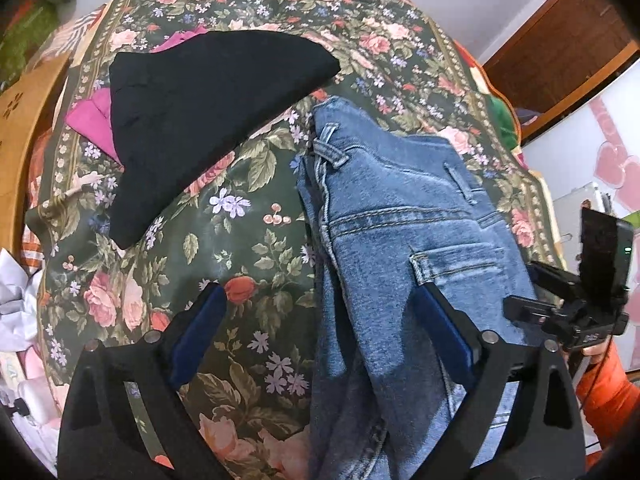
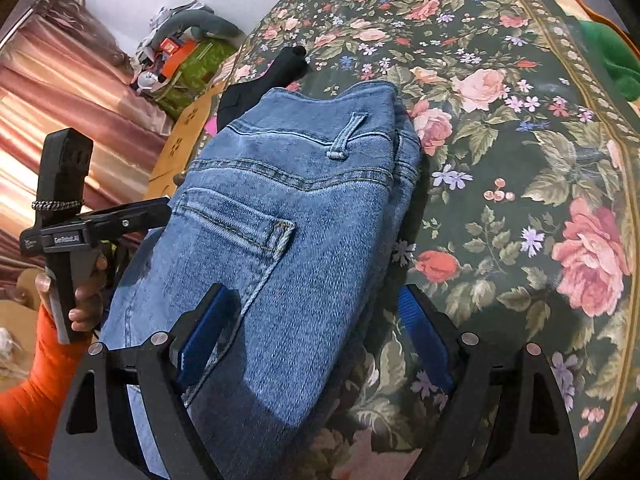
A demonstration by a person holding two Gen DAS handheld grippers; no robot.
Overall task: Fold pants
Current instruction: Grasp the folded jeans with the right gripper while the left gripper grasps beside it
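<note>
Blue jeans [image 1: 400,216] lie folded lengthwise on the floral bedspread [image 1: 240,240], waistband away from me, back pocket up. My left gripper [image 1: 320,300] is open and hovers over the left edge of the jeans, its right finger [image 1: 440,328] over the denim, its left finger over bare bedspread. In the right wrist view the jeans [image 2: 288,208] fill the middle. My right gripper [image 2: 316,300] is open and straddles the right edge of the jeans, its left finger [image 2: 208,320] over the denim. Each gripper shows in the other's view: the right one [image 1: 580,304] and the left one [image 2: 64,220].
A folded black garment [image 1: 192,120] lies on a magenta one [image 1: 92,116] at the bed's far left. A wooden headboard [image 1: 24,120] stands at the left, with white clutter [image 1: 20,300] below it. A green item [image 2: 608,52] sits at the bed's far right edge. Pink curtains [image 2: 60,100] hang behind.
</note>
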